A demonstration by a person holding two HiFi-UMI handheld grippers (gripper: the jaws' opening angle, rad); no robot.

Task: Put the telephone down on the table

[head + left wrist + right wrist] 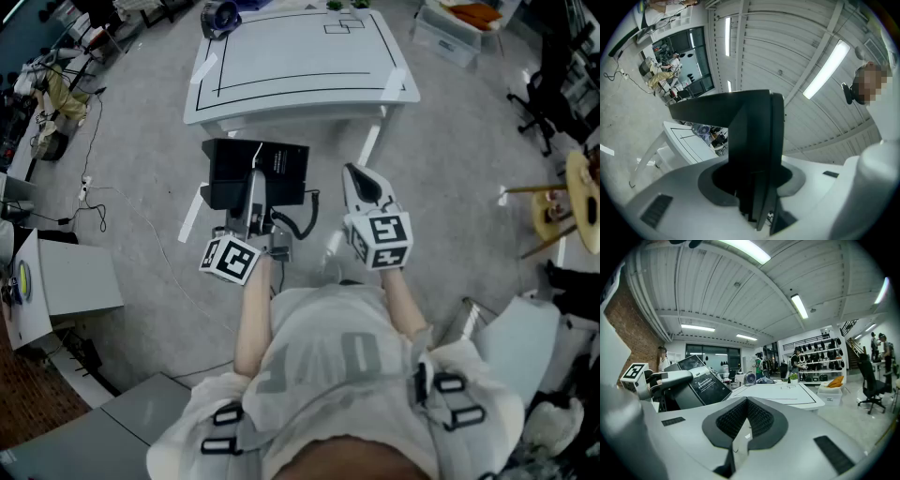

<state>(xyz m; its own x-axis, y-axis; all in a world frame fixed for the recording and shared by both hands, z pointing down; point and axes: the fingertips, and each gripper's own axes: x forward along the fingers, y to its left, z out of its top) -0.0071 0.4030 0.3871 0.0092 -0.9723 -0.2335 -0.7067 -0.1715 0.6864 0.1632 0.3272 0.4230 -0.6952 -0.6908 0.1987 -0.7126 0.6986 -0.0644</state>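
1. Left tool point(253, 199) pinches the near edge of the telephone point(272, 169), which hangs in the air short of the white surface point(300, 56).
2. Right tool point(362, 183) is pressed together and empty, held aside, probably to keep the path free.
3. The surface's near half is bare. Its front edge must be cleared first.

My left gripper point(753, 188) clamps the black telephone point(754, 136), seen edge-on as a dark slab rising between the two white jaws, whose grey pads press on its sides. Behind it, at lower left, a white table point(686, 143) with black lines on its top stands on a pale floor point(621, 122), well apart from the telephone. A ribbed white ceiling point(778, 42) with a long strip light point(827, 70) fills the upper frame; a person point(887, 119) in white is at the right edge
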